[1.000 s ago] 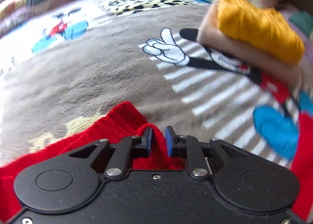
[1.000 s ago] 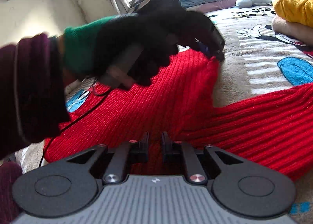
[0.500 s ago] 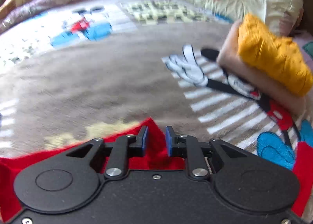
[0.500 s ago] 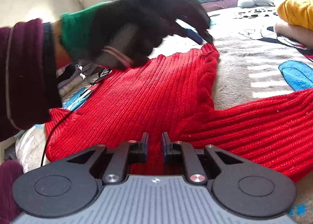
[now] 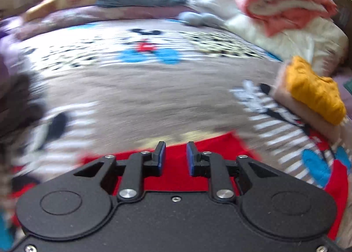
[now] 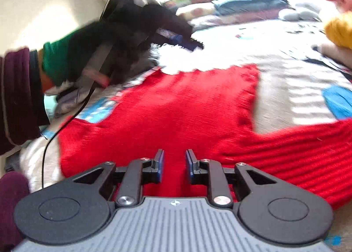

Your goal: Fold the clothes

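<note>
Red sweater [image 6: 176, 115] flat on bed [image 5: 154, 93] | left gripper [image 5: 175, 156] spread, empty | right gripper [image 6: 175, 165] spread above sweater

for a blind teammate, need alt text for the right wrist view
A red knit sweater lies spread on a cartoon-print blanket, with the open right tool just above it. At upper left, a gloved hand holds the left tool over the blanket.
</note>
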Demonstrator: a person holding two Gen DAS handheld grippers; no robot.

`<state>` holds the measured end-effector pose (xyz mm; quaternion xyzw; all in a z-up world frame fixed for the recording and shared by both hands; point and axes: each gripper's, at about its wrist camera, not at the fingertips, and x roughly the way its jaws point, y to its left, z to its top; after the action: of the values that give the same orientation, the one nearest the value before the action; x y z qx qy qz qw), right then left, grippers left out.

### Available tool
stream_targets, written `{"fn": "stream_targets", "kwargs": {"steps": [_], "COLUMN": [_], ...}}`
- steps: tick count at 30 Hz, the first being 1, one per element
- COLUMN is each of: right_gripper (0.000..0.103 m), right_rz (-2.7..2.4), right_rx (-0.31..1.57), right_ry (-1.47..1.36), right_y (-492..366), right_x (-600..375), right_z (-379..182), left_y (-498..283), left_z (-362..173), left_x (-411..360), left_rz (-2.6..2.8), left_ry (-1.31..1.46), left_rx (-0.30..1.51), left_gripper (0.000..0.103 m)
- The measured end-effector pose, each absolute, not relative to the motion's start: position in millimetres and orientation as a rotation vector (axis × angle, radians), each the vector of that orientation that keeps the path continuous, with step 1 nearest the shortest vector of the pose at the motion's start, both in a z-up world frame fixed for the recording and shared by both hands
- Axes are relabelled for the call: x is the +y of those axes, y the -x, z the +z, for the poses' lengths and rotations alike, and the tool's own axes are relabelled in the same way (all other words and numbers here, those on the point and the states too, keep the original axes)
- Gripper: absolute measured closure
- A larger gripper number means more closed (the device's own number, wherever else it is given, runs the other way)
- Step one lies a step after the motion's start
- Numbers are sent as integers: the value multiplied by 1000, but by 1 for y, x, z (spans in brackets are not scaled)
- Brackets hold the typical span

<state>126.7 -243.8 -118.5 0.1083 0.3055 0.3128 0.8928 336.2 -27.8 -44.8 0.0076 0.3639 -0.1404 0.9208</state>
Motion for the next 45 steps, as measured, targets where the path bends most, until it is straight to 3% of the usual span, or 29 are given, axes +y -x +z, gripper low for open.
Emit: {"fn": "stream_targets", "kwargs": {"steps": [3,10,15,18,26,33,34,35,38,45], "right_gripper": [79,78,78,77,76,74,74,73,73,69], "right_rz": [776,949,960,968,966,967,968,970,974,973], "right_rx": [600,631,664,663,649,638,639,642,652,588], "right_ry": [-165,-4,-73,-78,-71,-62,-64,-67,-86,-84], "right_y": [-115,-99,-110,-109,-107,-109,-110,-110,-114,-102], "right_x": [-217,-165,-169,-171,-169,-166,-166,-166,-168,-176], "right_z": [-113,-123,-128,-129,-133,-132,-132,-133,-134,-126], "left_y": [-314,-326,-373,-382,-345,-351,-359,-366,-384,-305], "left_z": [-43,-84,-114,-114,-86,-100,-104,-108,-110,-63], "left_x": [22,44,81,87,92,76,78,80,83,77], "left_rz": [-228,-172,-21,3,-44,-65,-48,-31,18,-31], "left_ry": [40,106,286,324,289,240,253,267,299,184], "left_rx": [734,802,844,842,751,789,800,811,827,686], "left_gripper": [85,85,87,82,83,83,82,74,74,74]}}
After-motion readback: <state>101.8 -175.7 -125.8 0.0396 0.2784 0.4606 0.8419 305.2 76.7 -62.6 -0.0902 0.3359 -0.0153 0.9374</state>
